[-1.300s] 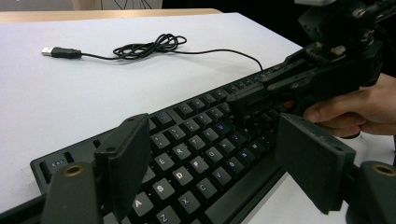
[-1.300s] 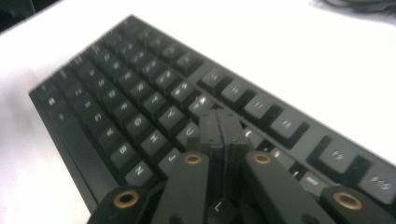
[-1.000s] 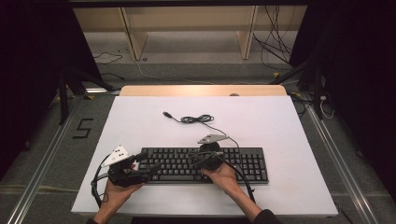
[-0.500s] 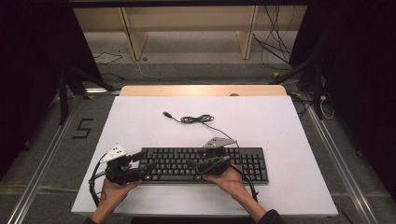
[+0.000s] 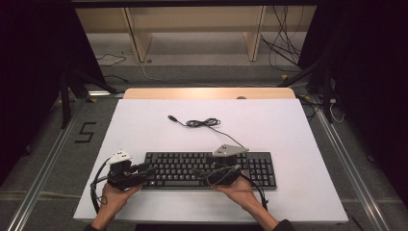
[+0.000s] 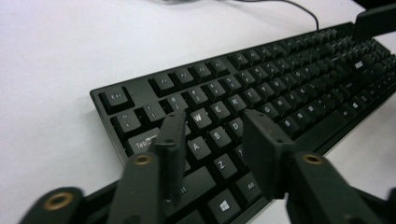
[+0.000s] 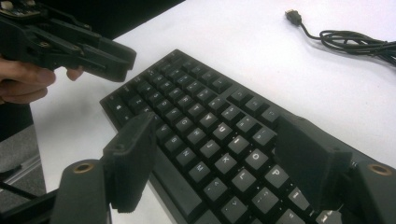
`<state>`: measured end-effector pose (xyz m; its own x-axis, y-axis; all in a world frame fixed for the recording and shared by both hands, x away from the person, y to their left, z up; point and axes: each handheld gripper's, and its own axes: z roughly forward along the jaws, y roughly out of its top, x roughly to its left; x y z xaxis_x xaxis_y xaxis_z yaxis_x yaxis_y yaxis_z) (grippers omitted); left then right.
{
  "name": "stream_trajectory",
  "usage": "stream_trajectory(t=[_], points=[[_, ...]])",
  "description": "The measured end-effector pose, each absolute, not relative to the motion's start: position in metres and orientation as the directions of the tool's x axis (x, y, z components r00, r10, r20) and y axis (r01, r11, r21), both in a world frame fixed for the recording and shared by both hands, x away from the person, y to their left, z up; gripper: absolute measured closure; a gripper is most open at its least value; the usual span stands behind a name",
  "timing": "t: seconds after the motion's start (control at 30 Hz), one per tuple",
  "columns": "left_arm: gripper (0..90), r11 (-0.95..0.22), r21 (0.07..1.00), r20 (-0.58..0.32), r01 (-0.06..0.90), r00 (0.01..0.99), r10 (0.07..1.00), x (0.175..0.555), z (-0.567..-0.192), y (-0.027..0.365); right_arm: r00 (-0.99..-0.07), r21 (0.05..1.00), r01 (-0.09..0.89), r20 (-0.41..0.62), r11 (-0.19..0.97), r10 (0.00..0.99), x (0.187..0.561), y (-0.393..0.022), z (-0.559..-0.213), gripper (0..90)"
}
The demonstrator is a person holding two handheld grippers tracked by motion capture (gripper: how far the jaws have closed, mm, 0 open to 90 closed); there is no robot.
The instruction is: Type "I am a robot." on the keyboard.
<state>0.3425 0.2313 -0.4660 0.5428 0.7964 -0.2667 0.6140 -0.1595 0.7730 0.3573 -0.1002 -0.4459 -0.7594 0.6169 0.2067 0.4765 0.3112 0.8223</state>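
- White table (image 5: 144, 120) carries a black keyboard (image 5: 192, 168) near its front edge, its cable (image 5: 204, 123) trailing behind.
- Left gripper (image 6: 212, 140), jaws just narrowing, holds nothing over the left keys; right gripper (image 7: 217, 154), jaws just widening, hangs empty over the middle keys.
- Keyboard looks rigid, light, smooth; gripping the end edges seems safest.

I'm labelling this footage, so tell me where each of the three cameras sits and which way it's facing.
High view: fixed above the near table edge, looking forward and down on the keyboard; forearms, left gripper and right gripper show.
Left gripper view: rides that gripper, looking along its jaws, which have just been closing over the letter keys with nothing between them.
Right gripper view: looks along its open jaws, just been opening, across the keyboard toward the left gripper.
All three share the keyboard and its cable.
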Motion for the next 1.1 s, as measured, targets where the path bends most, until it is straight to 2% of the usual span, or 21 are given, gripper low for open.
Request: stream_trajectory(t=[0.03,0.1,0.17,0.37,1.1], points=[[66.4,-0.166,0.773,-0.261,0.613,0.546,0.796,0.3423,-0.4662,0.2312,-0.760,0.824,0.477,0.211,0.306,0.615,0.3560,-0.1018,-0.4456,29.2],[68.9,-0.182,0.768,-0.253,0.614,0.552,0.794,0.3421,-0.4667,0.2310,-0.762,0.826,0.473,0.209,0.305,0.613,0.3553,-0.1024,-0.4455,28.7],[76.4,-0.204,0.760,-0.235,0.617,0.555,0.798,0.3420,-0.4675,0.2301,-0.763,0.829,0.470,0.208,0.304,0.612,0.3536,-0.1043,-0.4451,28.2],[85.7,-0.252,0.735,-0.207,0.629,0.563,0.801,0.3428,-0.4704,0.2290,-0.764,0.831,0.468,0.210,0.301,0.610,0.3502,-0.1068,-0.4437,27.8],[88.8,-0.293,0.695,-0.198,0.657,0.567,0.800,0.3450,-0.4755,0.2276,-0.770,0.831,0.461,0.202,0.310,0.605,0.3465,-0.1087,-0.4452,27.2]])
